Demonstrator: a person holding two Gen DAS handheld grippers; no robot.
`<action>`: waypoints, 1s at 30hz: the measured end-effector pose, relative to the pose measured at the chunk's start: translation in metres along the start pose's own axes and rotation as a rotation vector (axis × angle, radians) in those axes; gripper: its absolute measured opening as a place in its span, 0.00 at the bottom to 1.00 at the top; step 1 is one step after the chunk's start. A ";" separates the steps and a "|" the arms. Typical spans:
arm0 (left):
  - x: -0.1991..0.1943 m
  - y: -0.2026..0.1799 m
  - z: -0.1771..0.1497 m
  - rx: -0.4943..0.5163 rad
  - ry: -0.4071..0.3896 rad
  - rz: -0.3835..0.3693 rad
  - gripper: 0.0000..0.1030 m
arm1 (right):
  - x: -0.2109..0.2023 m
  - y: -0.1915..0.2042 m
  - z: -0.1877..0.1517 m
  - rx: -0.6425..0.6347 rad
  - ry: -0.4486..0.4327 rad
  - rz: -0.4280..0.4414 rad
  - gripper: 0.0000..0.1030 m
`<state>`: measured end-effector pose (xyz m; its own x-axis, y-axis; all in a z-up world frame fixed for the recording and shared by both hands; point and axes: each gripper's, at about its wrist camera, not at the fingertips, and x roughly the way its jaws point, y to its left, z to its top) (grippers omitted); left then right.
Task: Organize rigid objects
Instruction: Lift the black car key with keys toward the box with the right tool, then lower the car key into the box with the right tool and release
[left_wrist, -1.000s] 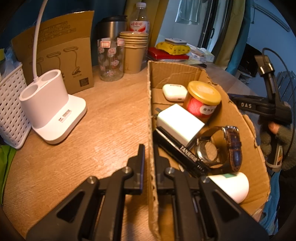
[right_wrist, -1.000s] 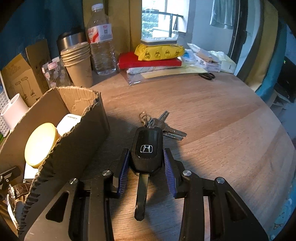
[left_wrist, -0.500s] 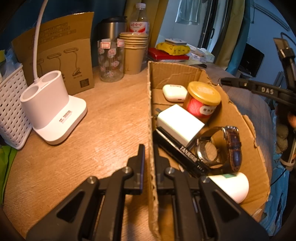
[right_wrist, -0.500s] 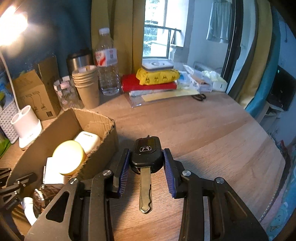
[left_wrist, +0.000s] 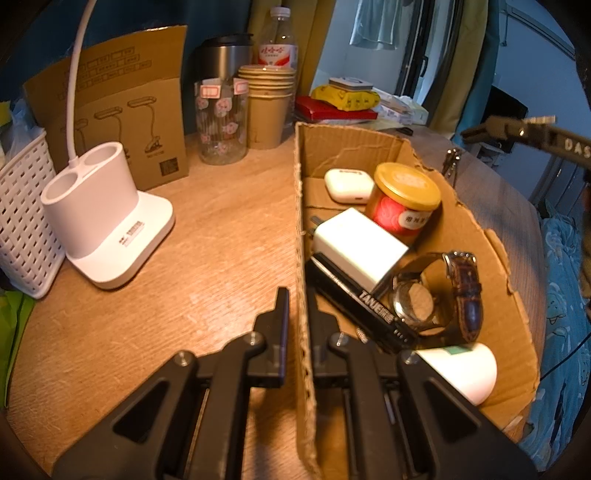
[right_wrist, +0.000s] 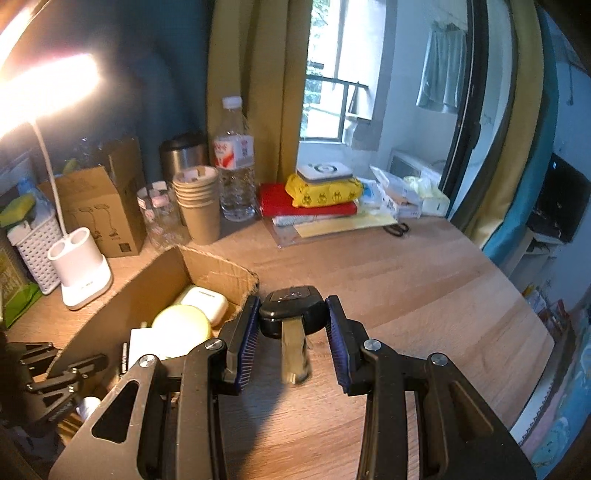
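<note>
My right gripper (right_wrist: 291, 332) is shut on a black car key (right_wrist: 291, 314) and holds it in the air, just right of the cardboard box (right_wrist: 147, 280); its blade hangs toward the camera. My left gripper (left_wrist: 297, 314) is shut on the box's left wall (left_wrist: 301, 221). Inside the box lie a white earbud case (left_wrist: 347, 184), a gold-lidded jar (left_wrist: 404, 203), a white charger (left_wrist: 358, 251), a black bar (left_wrist: 362, 302), a wristwatch (left_wrist: 439, 295) and a white cup (left_wrist: 465, 369). The key's ring of keys (left_wrist: 452, 162) dangles past the box's right wall.
A white lamp base (left_wrist: 107, 221), a white basket (left_wrist: 22, 221), a lamp carton (left_wrist: 118, 122), a glass jar (left_wrist: 221, 122), stacked paper cups (left_wrist: 267, 107), a steel mug and a water bottle stand behind. Red and yellow packets (right_wrist: 317, 195) and scissors (right_wrist: 397, 229) lie at the table's back.
My right gripper has lifted the car key off the table and risen, moving nearer the box. The left gripper and the box have stayed still.
</note>
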<state>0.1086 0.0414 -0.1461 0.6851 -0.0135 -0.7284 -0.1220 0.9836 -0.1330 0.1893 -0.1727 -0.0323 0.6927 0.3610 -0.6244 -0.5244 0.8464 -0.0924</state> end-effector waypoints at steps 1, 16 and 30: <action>0.000 0.000 0.000 0.000 0.000 0.001 0.07 | -0.004 0.003 0.002 -0.007 -0.009 0.003 0.36; -0.001 -0.001 0.000 0.002 -0.002 0.002 0.07 | -0.023 0.044 0.015 -0.085 -0.053 0.069 0.36; -0.001 0.000 0.000 0.001 -0.001 0.003 0.07 | -0.032 0.072 0.021 -0.131 -0.071 0.130 0.36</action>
<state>0.1078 0.0410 -0.1455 0.6853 -0.0099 -0.7282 -0.1240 0.9837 -0.1301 0.1399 -0.1150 -0.0028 0.6459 0.4943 -0.5817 -0.6681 0.7347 -0.1176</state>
